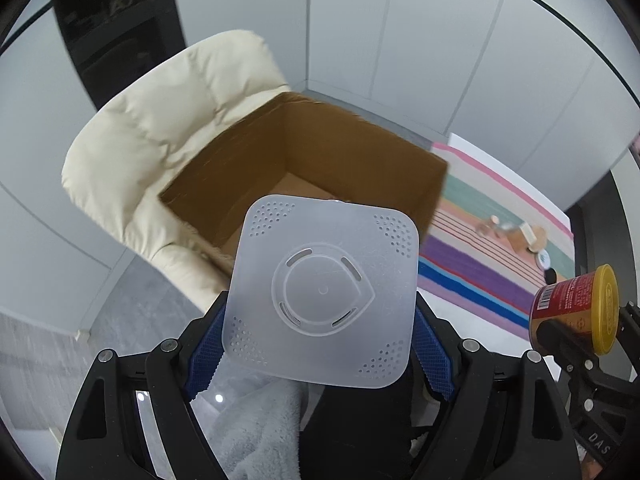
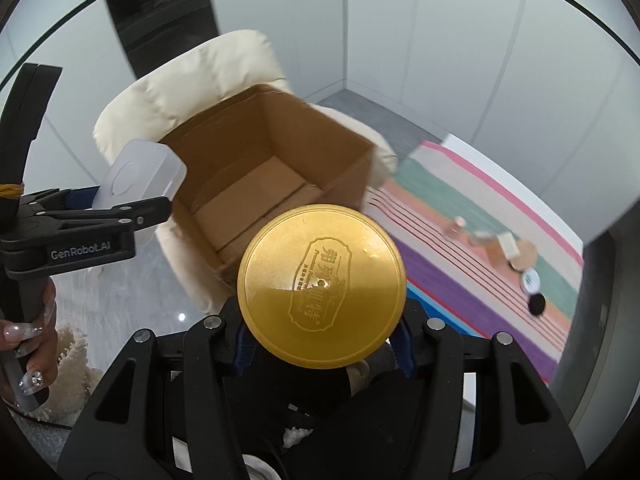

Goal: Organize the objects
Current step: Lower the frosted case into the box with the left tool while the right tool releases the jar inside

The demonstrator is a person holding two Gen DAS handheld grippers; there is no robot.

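Cardboard box: one box (image 1: 304,160), open at the top, sitting on the cream chair; its floor shows bare where visible in the right wrist view (image 2: 256,196).
Plastic container: one frosted square container (image 1: 320,292) with rounded corners and small dotted holes at each corner, held in the air just in front of the box's near edge.
Can: one red can with a gold lid (image 2: 320,284), held in the air in front of the box's near right corner; from the left wrist view it shows at the far right (image 1: 572,312).
Left gripper: the left gripper (image 1: 320,344) has its blue-padded jaws clamped on both sides of the plastic container; in the right wrist view it shows at the left (image 2: 132,200), held by a hand (image 2: 36,336) with long decorated nails.
Right gripper: the right gripper (image 2: 320,340) is closed around the can, the gold lid facing the camera.
Chair: one padded cream chair (image 1: 160,128) under and behind the box.
Striped cloth: one cloth (image 1: 488,240) of pink, green, purple and blue bands to the right of the box, touching or just beside its right wall.
Small items: a few small blurred things (image 2: 516,264) lie on the cloth's far right, too blurred to count.
Open room: the box mouth is wide and uncovered ahead of both held things.
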